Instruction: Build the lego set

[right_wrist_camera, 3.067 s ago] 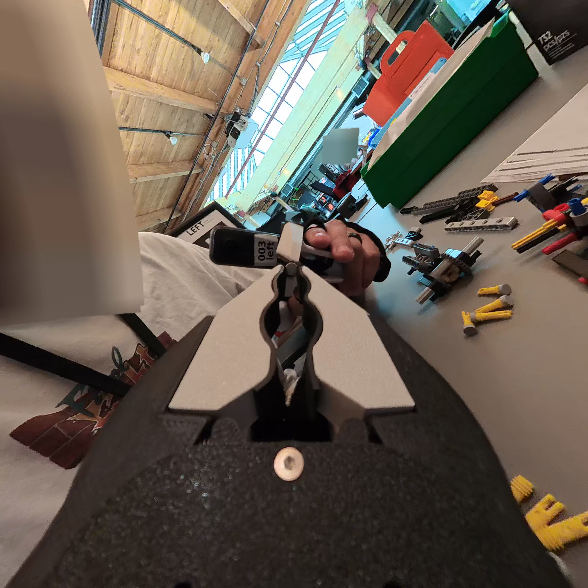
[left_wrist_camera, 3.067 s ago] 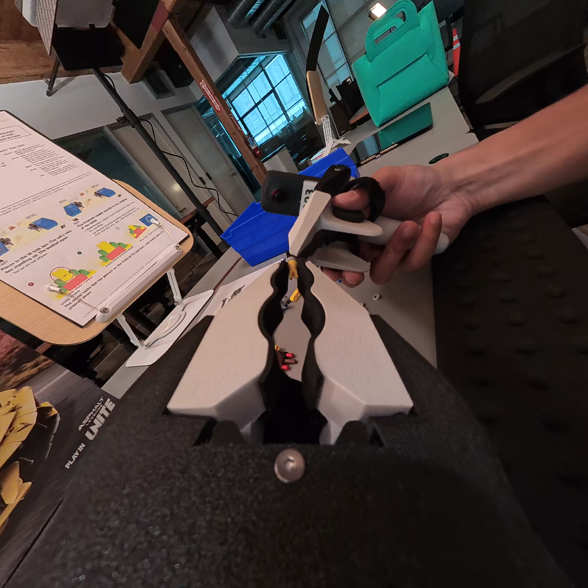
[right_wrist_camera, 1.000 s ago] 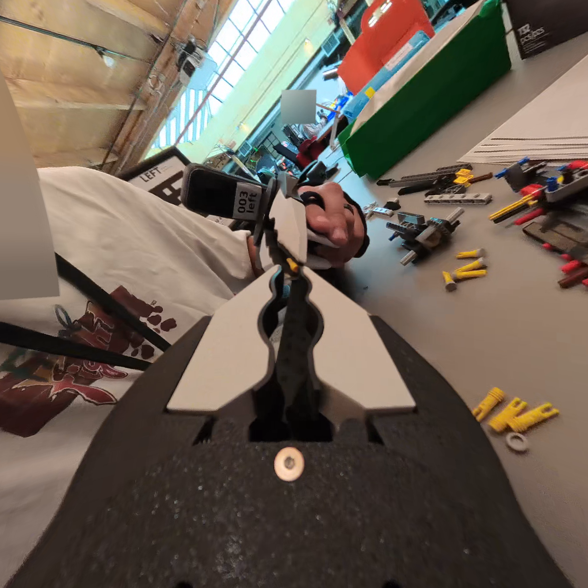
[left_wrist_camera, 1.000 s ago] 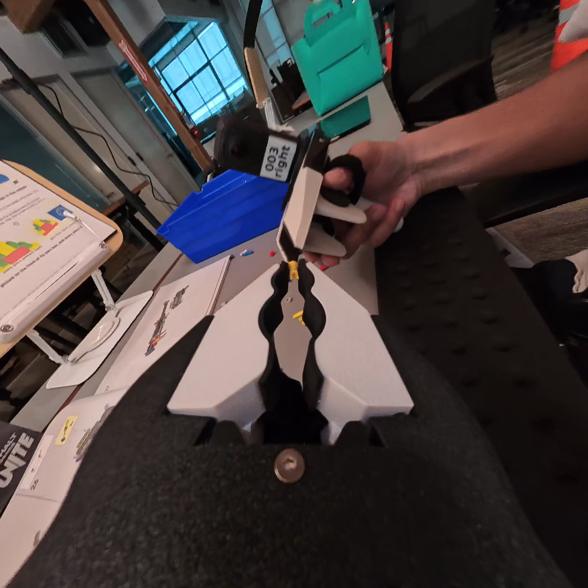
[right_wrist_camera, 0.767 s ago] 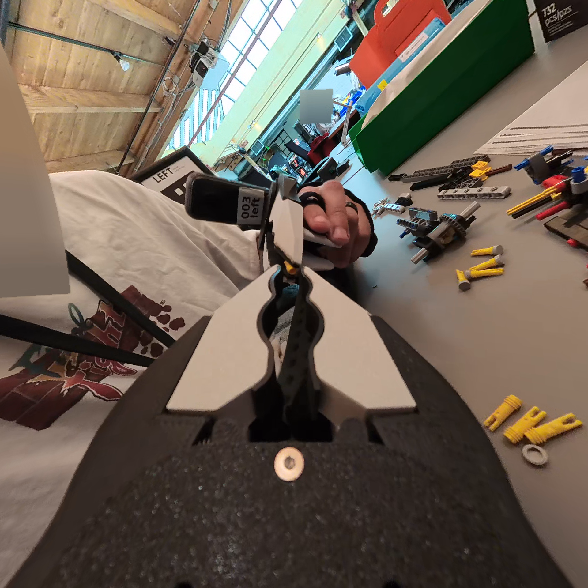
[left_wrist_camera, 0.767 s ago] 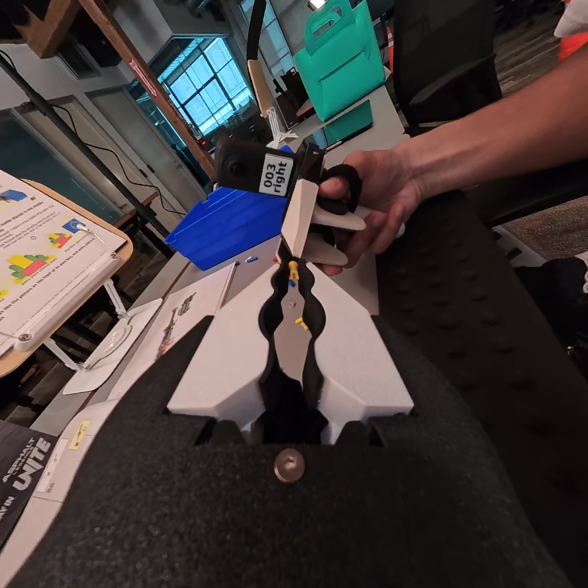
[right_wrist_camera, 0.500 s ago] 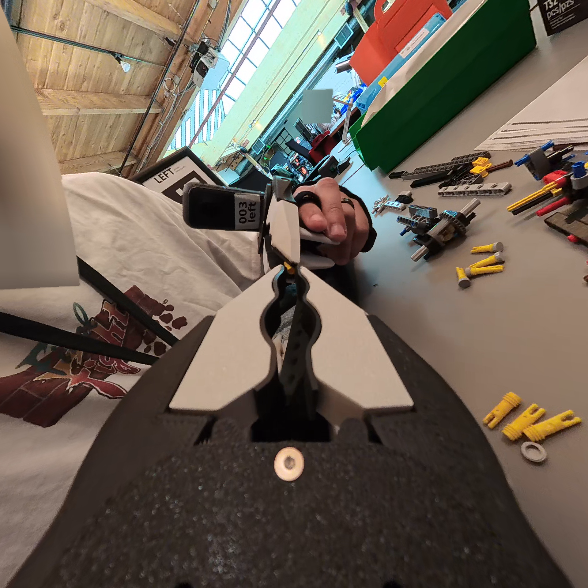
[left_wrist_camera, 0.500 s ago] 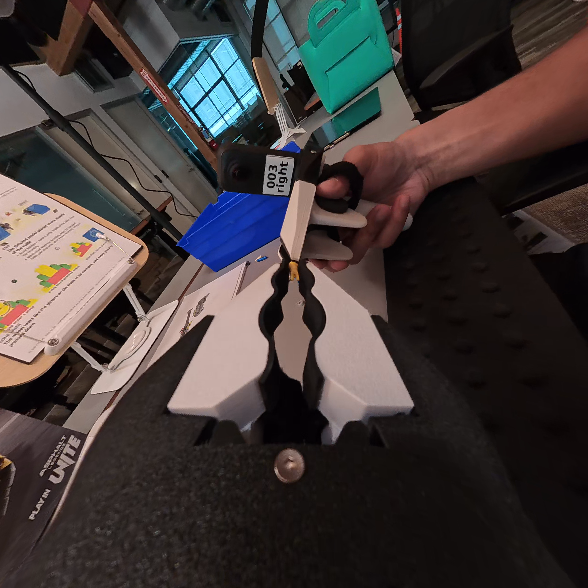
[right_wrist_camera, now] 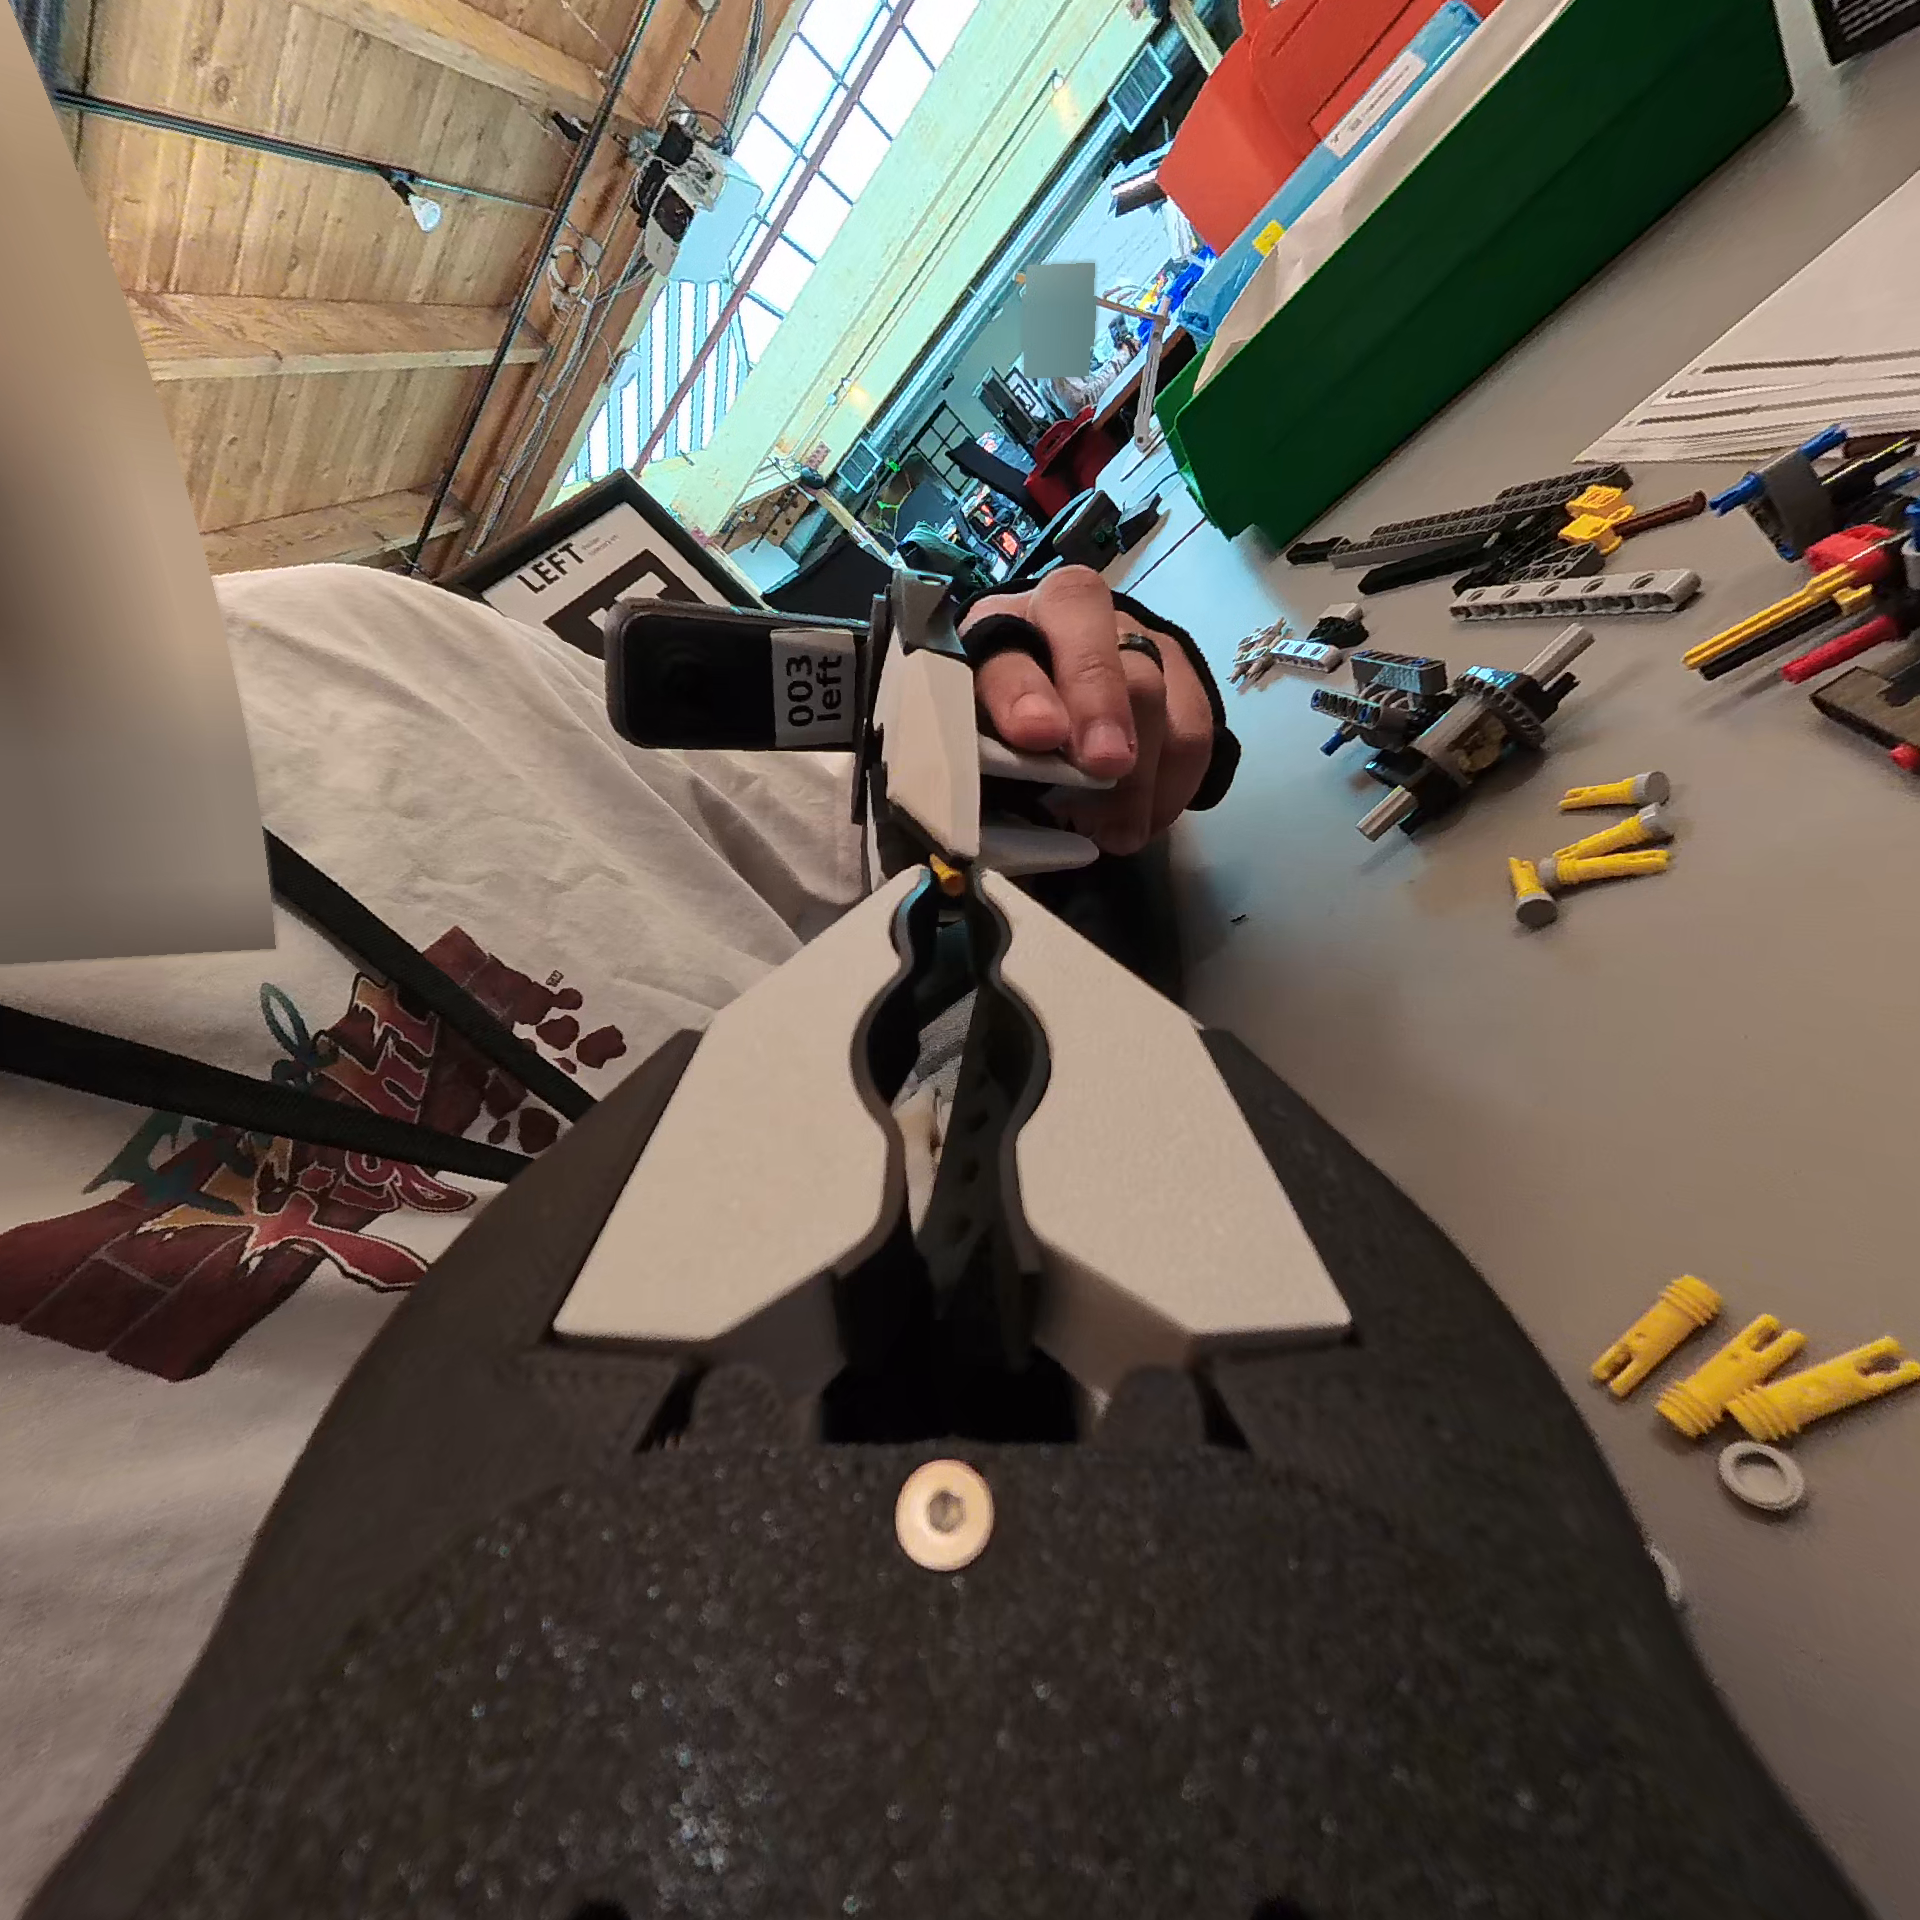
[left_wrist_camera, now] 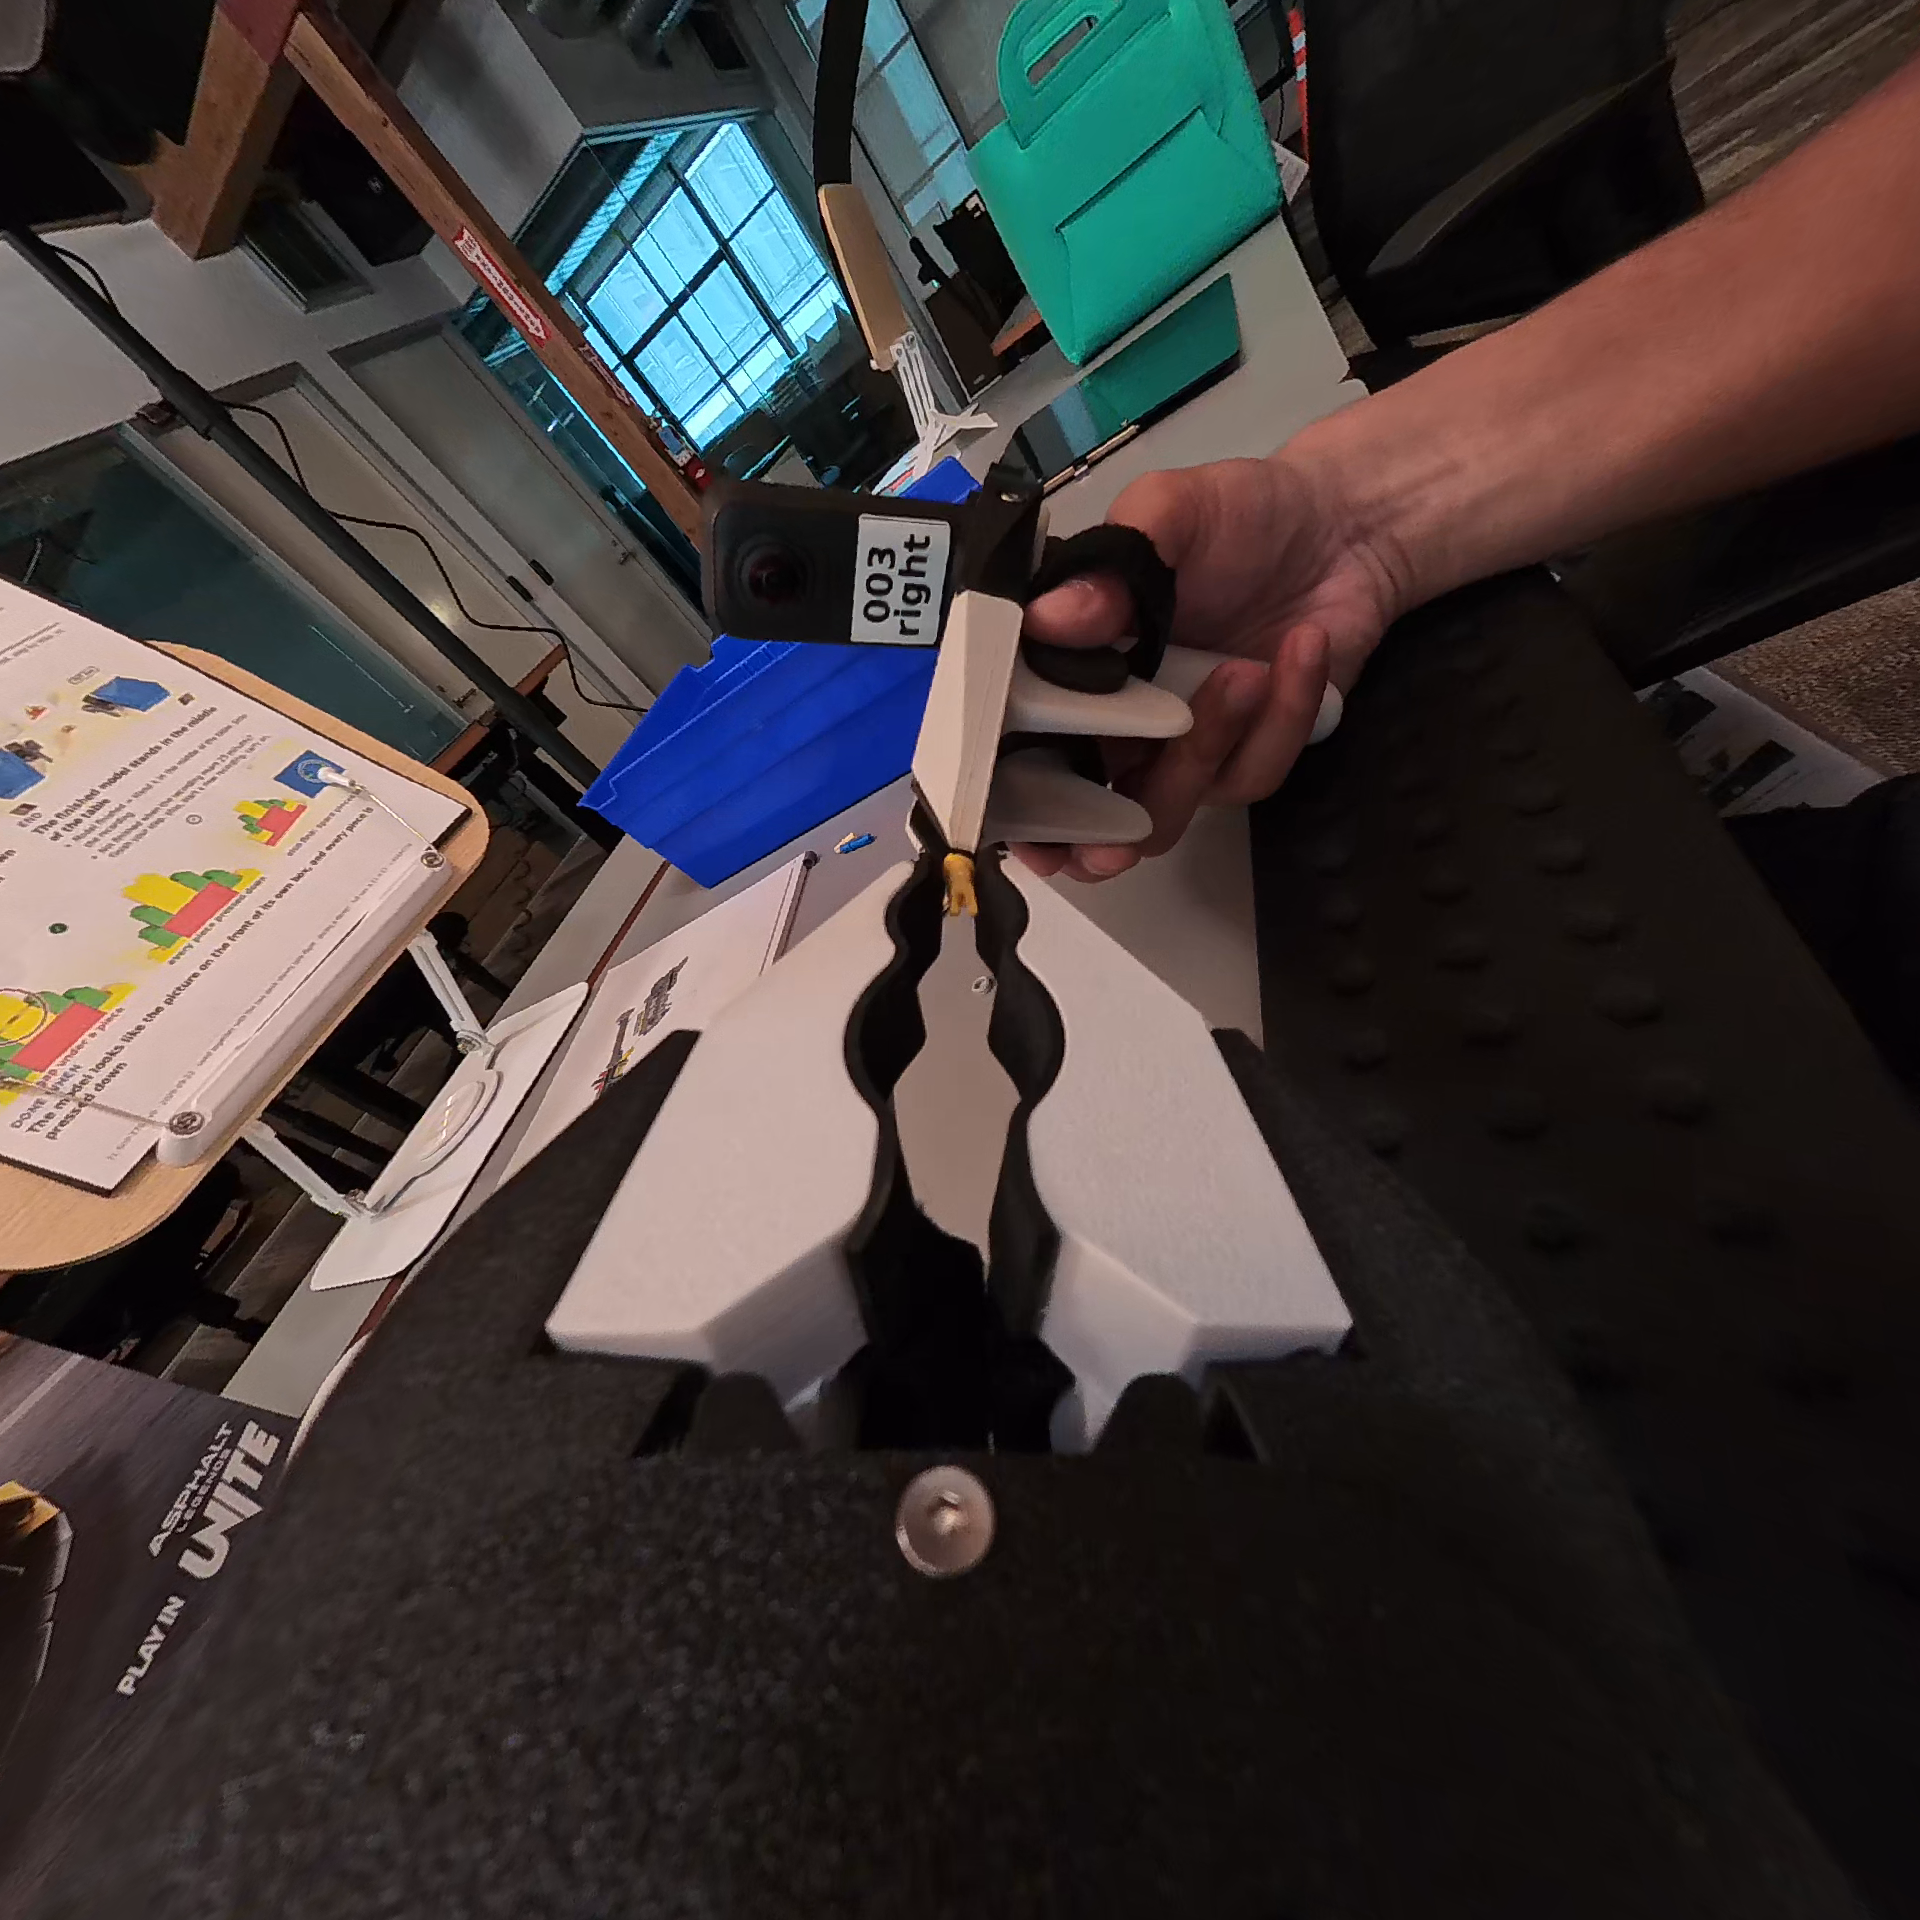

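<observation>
The worry, as I judged it, was the yellow pin (left_wrist_camera: 958, 891): the left gripper (left_wrist_camera: 951, 883) had only its very tips pinched on it, so any push off the line of the hole could twist the pin sideways or flick it out altogether. The right gripper (right_wrist_camera: 951, 896) was clamped along a long black beam (right_wrist_camera: 971, 1169), and both were held up in the air over the worktop (right_wrist_camera: 1455, 1091) with nothing to brace against, the two grippers meeting tip to tip. A small wobble of either hand could therefore carry the pin past the hole. Too hard a shove might also slide the beam back through the pads. A dropped pin would be a nuisance (it could land among the loose yellow pins (right_wrist_camera: 1600, 842) lying there and be hard to tell apart). The pin looked short and stubby, bright yellow, with a darker band near the end that met the right gripper's tip. I could not tell whether it had entered a hole yet, since the tips hid the joint. The beam was narrow and matte black with a row of round holes along it, running lengthwise between the fingers. A partly built grey and black assembly (right_wrist_camera: 1455, 717) sat well apart on the worktop.
</observation>
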The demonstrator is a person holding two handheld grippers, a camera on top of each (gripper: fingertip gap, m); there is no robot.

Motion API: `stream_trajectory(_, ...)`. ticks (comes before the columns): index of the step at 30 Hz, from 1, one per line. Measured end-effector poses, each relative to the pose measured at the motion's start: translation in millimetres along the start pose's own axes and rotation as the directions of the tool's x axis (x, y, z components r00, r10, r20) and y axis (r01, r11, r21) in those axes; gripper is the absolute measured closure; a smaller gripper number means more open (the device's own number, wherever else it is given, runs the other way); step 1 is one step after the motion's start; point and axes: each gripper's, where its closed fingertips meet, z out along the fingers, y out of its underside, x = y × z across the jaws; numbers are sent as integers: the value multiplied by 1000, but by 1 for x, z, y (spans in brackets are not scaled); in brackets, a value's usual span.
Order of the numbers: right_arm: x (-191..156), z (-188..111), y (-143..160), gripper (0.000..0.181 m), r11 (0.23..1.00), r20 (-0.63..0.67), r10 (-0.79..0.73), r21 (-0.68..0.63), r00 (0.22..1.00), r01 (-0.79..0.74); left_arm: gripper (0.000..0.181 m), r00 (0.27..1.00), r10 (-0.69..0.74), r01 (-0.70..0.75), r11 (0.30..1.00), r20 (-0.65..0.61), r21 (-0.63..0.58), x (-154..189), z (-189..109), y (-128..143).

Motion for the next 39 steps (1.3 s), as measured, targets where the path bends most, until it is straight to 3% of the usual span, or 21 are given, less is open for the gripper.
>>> stream_trajectory(39, 1, -1, 1, 177, 998, 33, 60, -10, 998, -60, 177, 999, -28, 28, 1000, -19, 1, 2, -4, 0)
